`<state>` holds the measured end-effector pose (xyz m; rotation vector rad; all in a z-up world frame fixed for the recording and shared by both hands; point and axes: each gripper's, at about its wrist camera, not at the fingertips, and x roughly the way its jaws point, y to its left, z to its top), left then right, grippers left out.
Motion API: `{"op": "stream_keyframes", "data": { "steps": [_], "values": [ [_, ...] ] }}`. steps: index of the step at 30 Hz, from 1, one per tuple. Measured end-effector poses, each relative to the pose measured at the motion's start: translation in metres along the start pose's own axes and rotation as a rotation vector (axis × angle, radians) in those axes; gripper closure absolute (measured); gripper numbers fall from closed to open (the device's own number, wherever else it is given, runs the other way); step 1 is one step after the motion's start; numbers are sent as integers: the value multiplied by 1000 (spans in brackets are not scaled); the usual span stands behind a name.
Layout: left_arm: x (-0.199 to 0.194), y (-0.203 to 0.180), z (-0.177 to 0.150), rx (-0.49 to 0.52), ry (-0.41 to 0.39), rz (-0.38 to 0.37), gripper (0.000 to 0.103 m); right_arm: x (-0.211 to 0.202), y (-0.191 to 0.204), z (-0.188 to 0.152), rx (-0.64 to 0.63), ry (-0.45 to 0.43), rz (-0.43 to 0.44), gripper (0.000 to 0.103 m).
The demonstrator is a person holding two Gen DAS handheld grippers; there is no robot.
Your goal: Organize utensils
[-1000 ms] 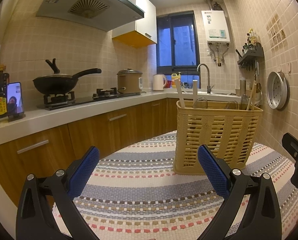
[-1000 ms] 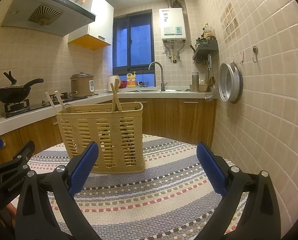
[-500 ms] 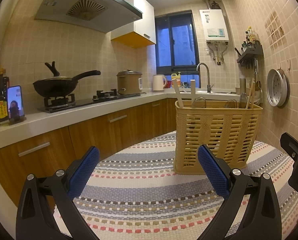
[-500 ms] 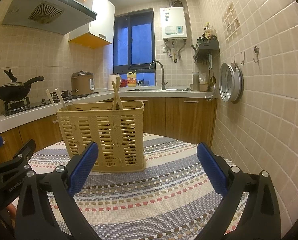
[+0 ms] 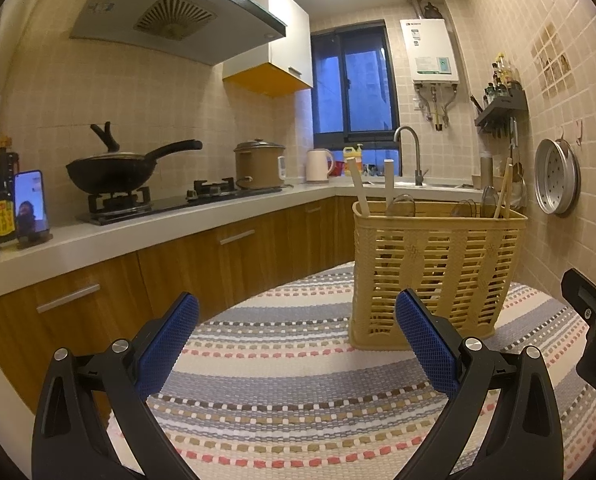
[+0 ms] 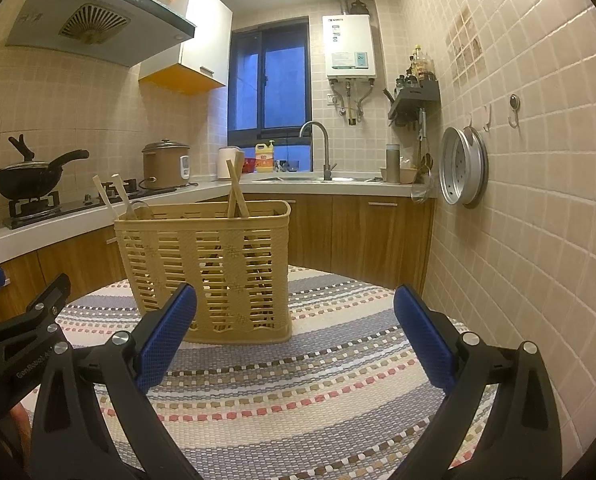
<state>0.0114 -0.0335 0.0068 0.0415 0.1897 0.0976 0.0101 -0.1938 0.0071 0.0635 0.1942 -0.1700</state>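
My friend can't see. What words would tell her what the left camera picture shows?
A tan slotted basket holding upright utensils stands on a striped cloth, beyond the open, empty left gripper. Behind, a kitchen counter carries a black wok.

Both wrist views face the nearby basket (image 5: pixel 434 264) (image 6: pixel 210 272), left-hand view from its left.

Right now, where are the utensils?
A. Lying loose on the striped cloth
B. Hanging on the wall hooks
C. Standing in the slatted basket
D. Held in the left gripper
C: the utensils stick up from the slatted basket, while the striped cloth shows none and the left gripper is open and holds nothing.
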Motion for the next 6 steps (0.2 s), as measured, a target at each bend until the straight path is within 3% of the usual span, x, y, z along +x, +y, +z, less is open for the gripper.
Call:
{"op": "stream_keyframes", "data": {
  "steps": [3, 6],
  "values": [
    [-1, 0, 0, 3, -5, -39, 7, 0, 0, 0, 2, 1, -2, 9],
    [-7, -3, -1, 27, -40, -29, 7, 1, 0, 0, 2, 3, -3, 9]
  ]
}}
